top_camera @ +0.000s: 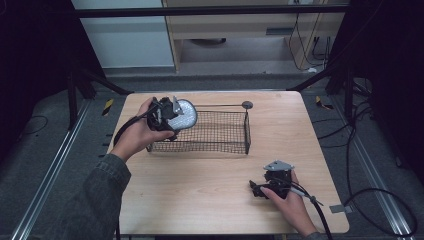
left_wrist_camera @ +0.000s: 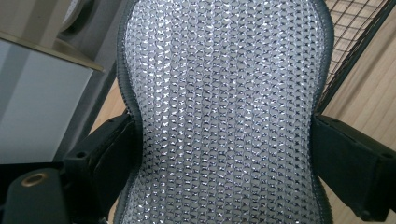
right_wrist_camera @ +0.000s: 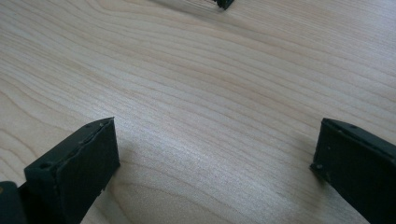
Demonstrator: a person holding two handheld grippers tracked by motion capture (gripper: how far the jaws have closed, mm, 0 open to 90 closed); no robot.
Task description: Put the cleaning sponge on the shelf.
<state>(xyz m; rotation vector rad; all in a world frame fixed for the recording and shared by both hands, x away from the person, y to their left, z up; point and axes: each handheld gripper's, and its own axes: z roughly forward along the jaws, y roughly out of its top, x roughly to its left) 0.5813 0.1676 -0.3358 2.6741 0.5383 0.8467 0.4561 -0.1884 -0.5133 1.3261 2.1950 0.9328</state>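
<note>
**Left hand-held gripper raised and clamped, right one low and spread**

The left hand-held gripper (top_camera: 167,116) is held up over the far-left part of the surface (top_camera: 200,185), the sleeved forearm reaching in from the near-left corner. Its jaws press on both sides of what they hold. The right hand-held gripper (top_camera: 261,189) sits low near the near-right corner, its jaws wide apart with nothing between them, the hand wrapped around its body.
</note>
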